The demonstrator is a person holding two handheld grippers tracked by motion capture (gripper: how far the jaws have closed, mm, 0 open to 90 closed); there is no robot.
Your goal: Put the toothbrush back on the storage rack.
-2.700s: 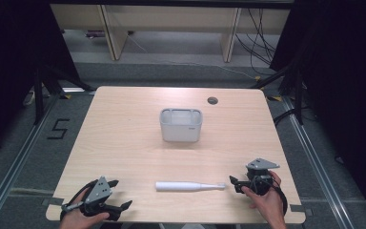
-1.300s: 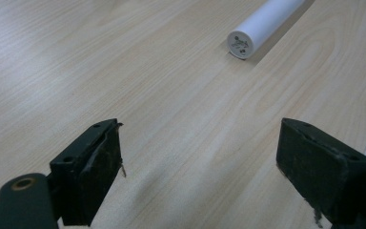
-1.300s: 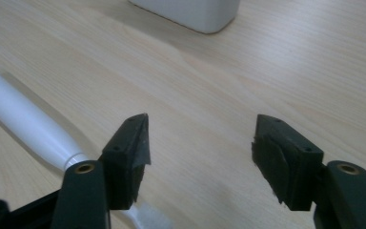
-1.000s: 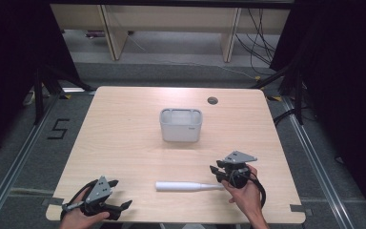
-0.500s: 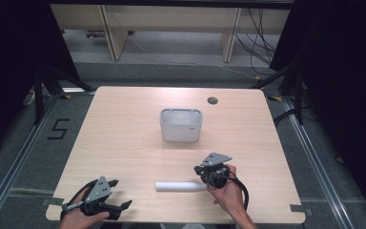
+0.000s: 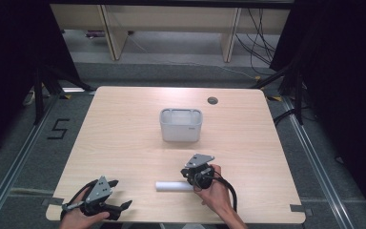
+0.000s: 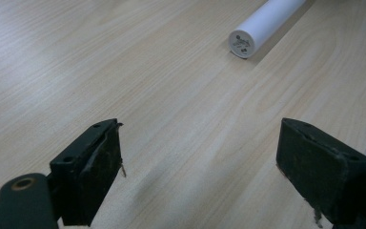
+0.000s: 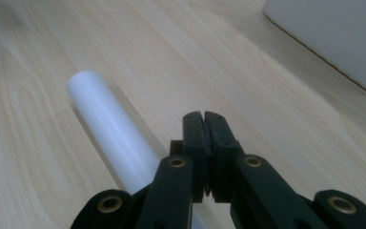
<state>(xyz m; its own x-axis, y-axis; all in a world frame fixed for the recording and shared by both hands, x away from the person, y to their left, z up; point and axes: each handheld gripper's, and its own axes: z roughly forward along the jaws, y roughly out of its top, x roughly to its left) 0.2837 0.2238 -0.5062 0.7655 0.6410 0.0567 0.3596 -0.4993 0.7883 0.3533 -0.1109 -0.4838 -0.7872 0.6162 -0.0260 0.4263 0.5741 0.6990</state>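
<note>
Fingers on the right gripper (image 6: pixel 194 174) are pressed together beside the white tube (image 8: pixel 112 131) lying near the table's (image 6: pixel 124 138) front edge, the left gripper (image 7: pixel 198 167) is wide open, so a bump might roll the tube away.

High view steeply above the table (image 6: pixel 124 124); both gripper views low, close over its wood.

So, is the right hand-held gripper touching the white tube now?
Cannot tell. In the right gripper view the shut jaws of the right hand-held gripper sit beside the white tube, but its underside hides any contact.
</note>
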